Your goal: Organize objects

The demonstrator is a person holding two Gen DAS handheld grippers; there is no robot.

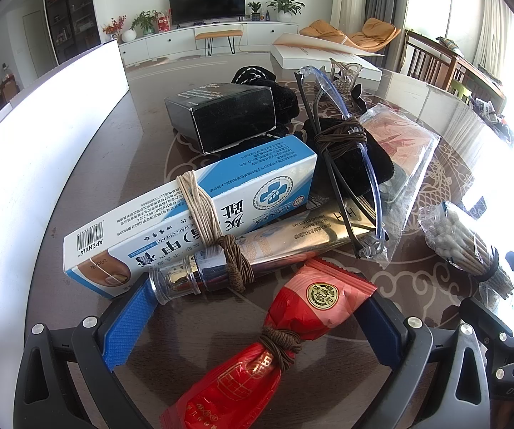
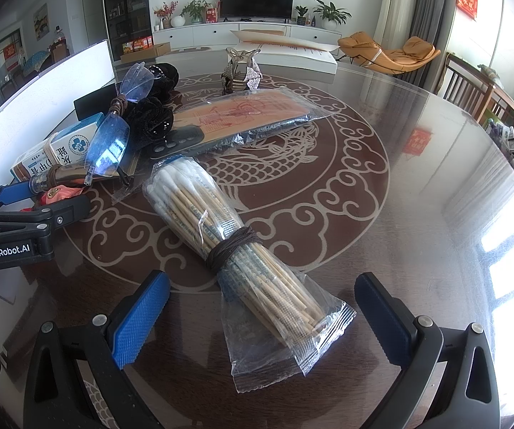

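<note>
With both jaws spread wide, my left gripper (image 1: pixel 253 325) straddles the cord-tied red foil packet (image 1: pixel 275 343); my right gripper (image 2: pixel 262 316) straddles the clear-bagged cotton-swab bundle (image 2: pixel 235 246), just right of that packet.

I see a round glass-topped table (image 2: pixel 418 193) with a pale dragon-and-cloud pattern beneath the glass. Lying directly on it: a banded bag of cotton swabs (image 2: pixel 228 243), a red candy wrapper (image 1: pixel 282 339), a blue-and-white nail cream box (image 1: pixel 192 211), a black box (image 1: pixel 221 118), a clear-wrapped flat packet (image 2: pixel 242 114) and a white flat box (image 2: pixel 292 55) at the far edge.
</note>
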